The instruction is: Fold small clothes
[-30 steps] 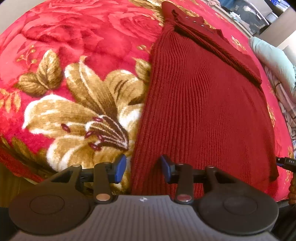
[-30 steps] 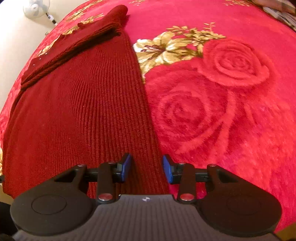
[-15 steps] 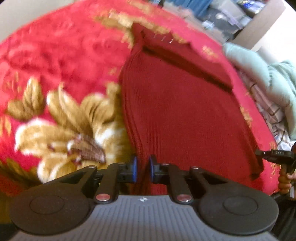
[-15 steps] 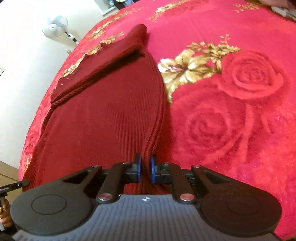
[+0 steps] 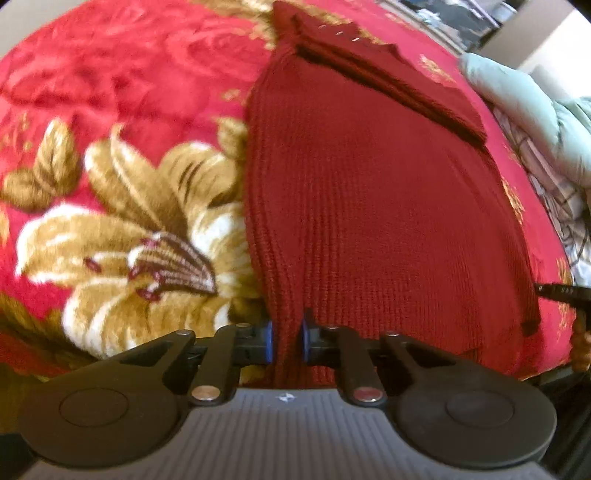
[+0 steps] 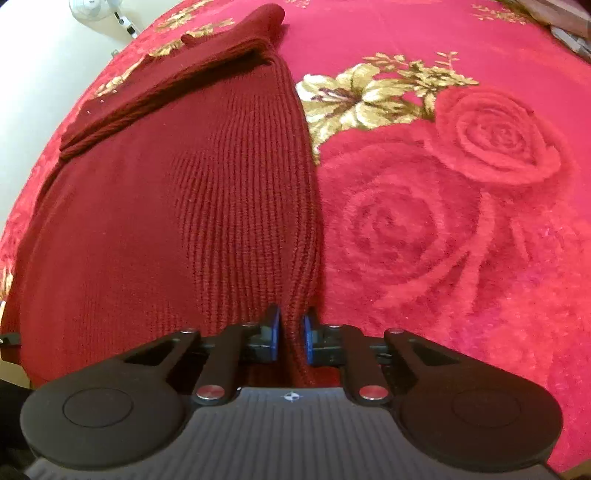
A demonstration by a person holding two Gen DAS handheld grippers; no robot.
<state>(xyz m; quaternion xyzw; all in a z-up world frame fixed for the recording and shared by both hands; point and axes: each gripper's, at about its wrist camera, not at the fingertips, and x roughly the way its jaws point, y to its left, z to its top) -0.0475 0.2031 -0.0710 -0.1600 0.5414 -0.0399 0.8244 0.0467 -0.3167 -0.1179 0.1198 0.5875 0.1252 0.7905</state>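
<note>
Your left gripper (image 5: 286, 341) and right gripper (image 6: 291, 339) have just closed, each pinching a near corner of the dark red knit sweater (image 5: 369, 192) at the bed's (image 5: 110, 92) near edge. Its sleeves look folded across the far end; the lengthwise fold remains. Only the left view shows the pale bedding (image 5: 517, 110); only the right shows a fan (image 6: 88, 7).

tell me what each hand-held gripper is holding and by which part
Both hold the dark red knit sweater: left hand-held gripper pinches its near left hem corner, right hand-held gripper its near right hem corner.
</note>
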